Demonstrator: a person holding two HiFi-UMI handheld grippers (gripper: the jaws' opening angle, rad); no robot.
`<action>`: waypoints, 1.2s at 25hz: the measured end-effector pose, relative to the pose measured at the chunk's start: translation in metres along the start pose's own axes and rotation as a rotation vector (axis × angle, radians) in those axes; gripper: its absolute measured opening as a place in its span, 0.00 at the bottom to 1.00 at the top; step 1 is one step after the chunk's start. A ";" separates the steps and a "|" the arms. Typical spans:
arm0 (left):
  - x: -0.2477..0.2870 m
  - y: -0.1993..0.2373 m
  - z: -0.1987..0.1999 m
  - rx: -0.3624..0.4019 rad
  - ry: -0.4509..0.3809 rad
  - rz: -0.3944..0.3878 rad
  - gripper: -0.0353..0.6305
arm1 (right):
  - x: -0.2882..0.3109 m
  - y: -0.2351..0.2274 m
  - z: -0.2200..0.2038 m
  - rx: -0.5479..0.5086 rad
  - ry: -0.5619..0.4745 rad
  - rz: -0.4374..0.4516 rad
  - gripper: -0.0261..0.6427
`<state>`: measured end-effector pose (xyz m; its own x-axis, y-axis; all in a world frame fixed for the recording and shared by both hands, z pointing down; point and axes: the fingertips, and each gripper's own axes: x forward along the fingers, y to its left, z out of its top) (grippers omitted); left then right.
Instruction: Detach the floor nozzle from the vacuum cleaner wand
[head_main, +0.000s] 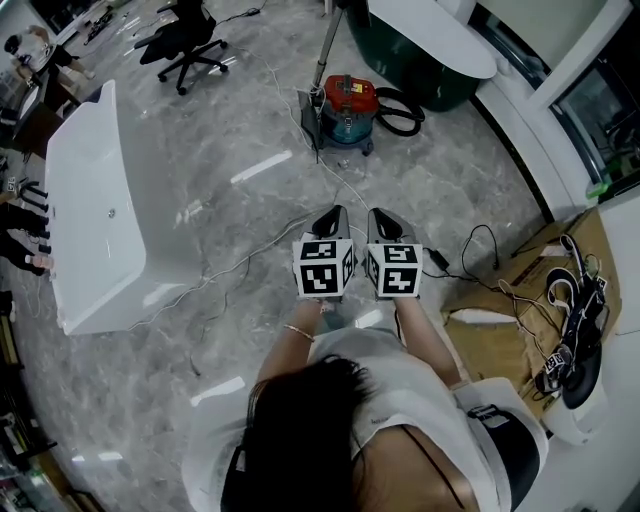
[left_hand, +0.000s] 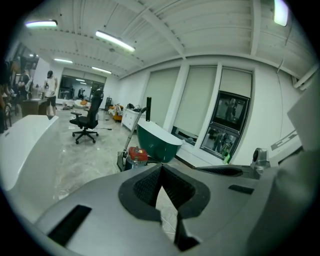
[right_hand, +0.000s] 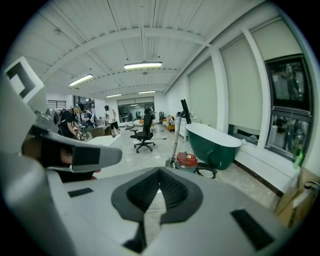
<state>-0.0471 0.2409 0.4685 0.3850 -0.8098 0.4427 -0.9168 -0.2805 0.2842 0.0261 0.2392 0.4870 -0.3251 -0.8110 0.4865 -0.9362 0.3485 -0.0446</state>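
Head view shows the red vacuum cleaner (head_main: 350, 103) at 12 o'clock, its wand (head_main: 328, 50) standing nearly upright; left gripper (head_main: 334, 212) and right gripper (head_main: 384, 215) keep fingers closed, empty.

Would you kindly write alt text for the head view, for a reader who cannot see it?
A person holds the left tool and right tool side by side, both shut and empty, aimed at a red vacuum cleaner across a marble floor. A white bathtub stands at left.
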 end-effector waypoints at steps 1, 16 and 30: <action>0.002 0.002 0.002 0.003 0.001 -0.005 0.06 | 0.002 0.000 0.004 0.004 -0.007 -0.006 0.06; 0.022 0.031 0.025 0.014 -0.006 -0.054 0.06 | 0.034 -0.001 0.018 0.109 -0.027 -0.084 0.06; 0.024 0.047 0.029 0.003 -0.005 -0.048 0.06 | 0.039 -0.003 0.024 0.130 -0.048 -0.117 0.06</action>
<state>-0.0839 0.1938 0.4679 0.4281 -0.7979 0.4245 -0.8976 -0.3205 0.3027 0.0128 0.1954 0.4846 -0.2158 -0.8649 0.4532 -0.9764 0.1892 -0.1040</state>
